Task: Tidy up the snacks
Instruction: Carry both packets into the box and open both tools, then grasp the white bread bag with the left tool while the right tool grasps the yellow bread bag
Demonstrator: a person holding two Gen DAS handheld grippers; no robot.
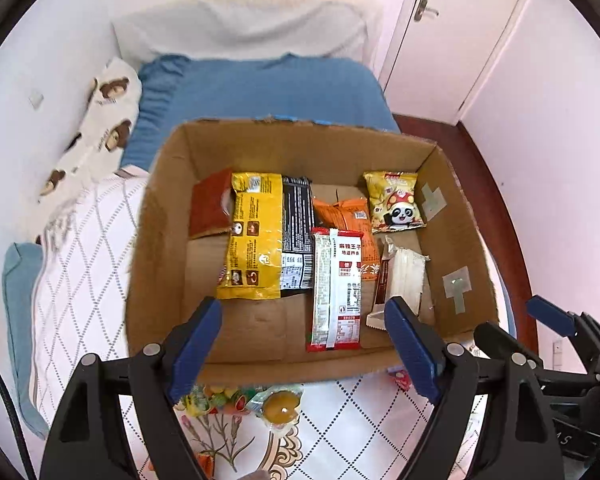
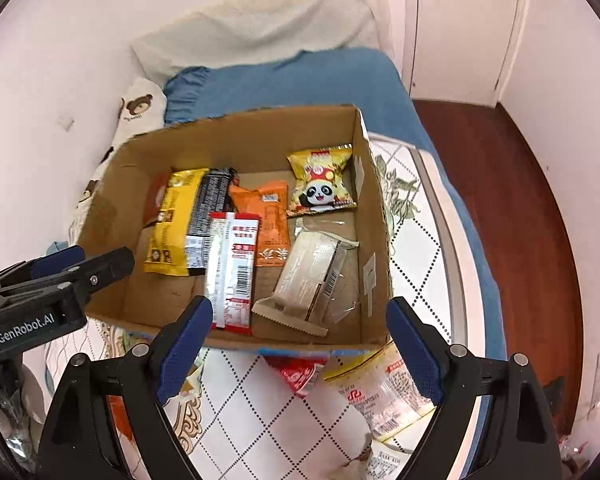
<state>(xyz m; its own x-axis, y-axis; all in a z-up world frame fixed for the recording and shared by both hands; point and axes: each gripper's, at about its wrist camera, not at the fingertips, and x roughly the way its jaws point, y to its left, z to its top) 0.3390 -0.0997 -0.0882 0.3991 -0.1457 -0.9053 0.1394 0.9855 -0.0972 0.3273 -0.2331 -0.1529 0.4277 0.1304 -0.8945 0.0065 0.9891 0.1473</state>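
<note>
A cardboard box sits on the bed and holds several snack packs: a yellow and black bag, a red and white pack, an orange pack, a panda bag and a beige wafer pack. My left gripper is open and empty above the box's near wall. My right gripper is open and empty at the box's near right corner.
Loose snacks lie on the patterned quilt in front of the box: a jelly cup, a fruit candy bag, a red pack and a clear pack. A blue pillow lies behind. Wooden floor is to the right.
</note>
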